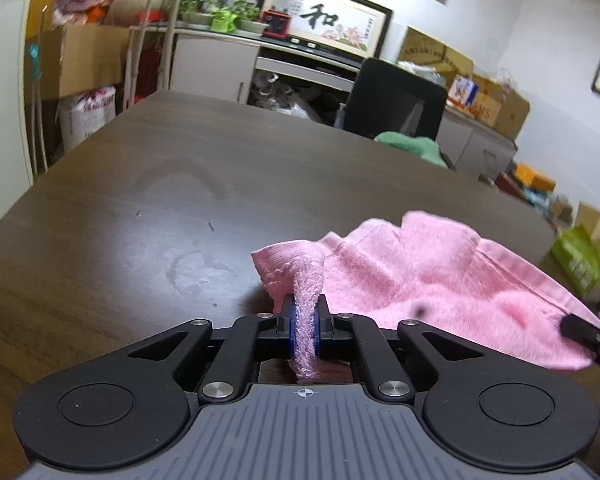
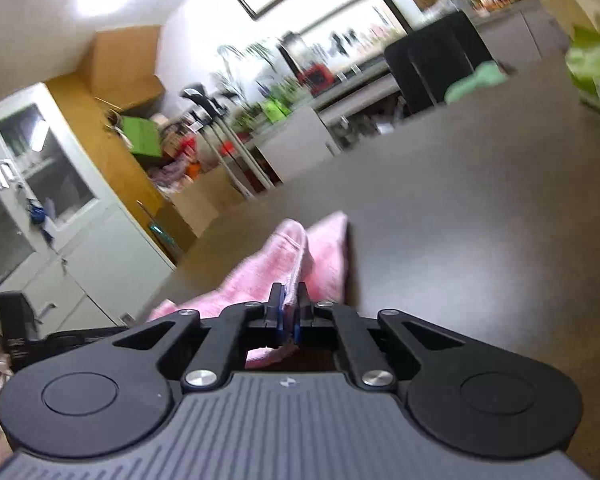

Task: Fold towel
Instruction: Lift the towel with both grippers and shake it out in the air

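A pink towel [image 1: 424, 284] hangs bunched above the dark wooden table [image 1: 160, 184], stretched between my two grippers. My left gripper [image 1: 305, 300] is shut on one corner of it, a strip of terry pinched between the blue pads. The right gripper's fingers [image 1: 580, 330] show at the towel's right end in the left wrist view. In the right wrist view my right gripper [image 2: 289, 294] is shut on the towel [image 2: 268, 272], which trails away to the left over the table [image 2: 480, 220]. That view is motion-blurred.
A black chair [image 1: 396, 100] with a green cloth [image 1: 412, 148] stands at the table's far edge. A green bag [image 1: 576, 258] sits at the right. Cabinets, cardboard boxes, plants and framed pictures line the walls.
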A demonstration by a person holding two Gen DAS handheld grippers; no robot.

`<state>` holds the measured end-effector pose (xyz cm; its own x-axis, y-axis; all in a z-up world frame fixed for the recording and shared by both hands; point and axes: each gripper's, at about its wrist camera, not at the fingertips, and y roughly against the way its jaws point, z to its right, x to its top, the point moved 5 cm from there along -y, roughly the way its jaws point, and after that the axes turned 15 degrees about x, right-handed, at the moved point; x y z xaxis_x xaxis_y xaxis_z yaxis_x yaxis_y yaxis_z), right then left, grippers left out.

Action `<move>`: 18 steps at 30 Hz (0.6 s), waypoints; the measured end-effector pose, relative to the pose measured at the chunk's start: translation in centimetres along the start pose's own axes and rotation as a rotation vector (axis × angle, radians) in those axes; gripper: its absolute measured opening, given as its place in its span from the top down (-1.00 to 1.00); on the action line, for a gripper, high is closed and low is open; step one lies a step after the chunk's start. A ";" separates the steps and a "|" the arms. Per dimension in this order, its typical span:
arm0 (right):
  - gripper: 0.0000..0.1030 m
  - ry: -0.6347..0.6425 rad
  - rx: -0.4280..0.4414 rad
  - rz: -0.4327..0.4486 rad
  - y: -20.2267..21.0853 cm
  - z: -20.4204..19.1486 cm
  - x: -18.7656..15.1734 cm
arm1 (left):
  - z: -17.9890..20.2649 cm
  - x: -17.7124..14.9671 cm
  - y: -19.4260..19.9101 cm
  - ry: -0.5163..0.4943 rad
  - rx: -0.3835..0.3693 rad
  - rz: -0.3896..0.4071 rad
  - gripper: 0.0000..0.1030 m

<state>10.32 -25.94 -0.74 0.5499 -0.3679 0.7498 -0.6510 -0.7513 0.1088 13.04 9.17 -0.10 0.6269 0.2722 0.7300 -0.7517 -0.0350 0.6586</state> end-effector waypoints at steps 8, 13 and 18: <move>0.91 0.015 0.114 0.218 5.1 -3.9 1.9 | -2.1 2.3 7.0 0.220 -0.192 0.145 0.87; 0.91 0.207 0.072 0.343 8.7 -9.2 3.7 | -1.2 3.7 12.5 0.228 -0.246 0.257 0.87; 0.90 0.442 -0.008 0.433 11.0 -15.0 5.4 | 0.3 5.2 16.6 0.230 -0.268 0.372 0.86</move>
<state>-1.70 -27.96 14.26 -0.0327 -0.3754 0.9263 -0.7711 -0.5801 -0.2623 3.86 9.72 14.66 0.2683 0.4942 0.8269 -0.9604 0.0699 0.2698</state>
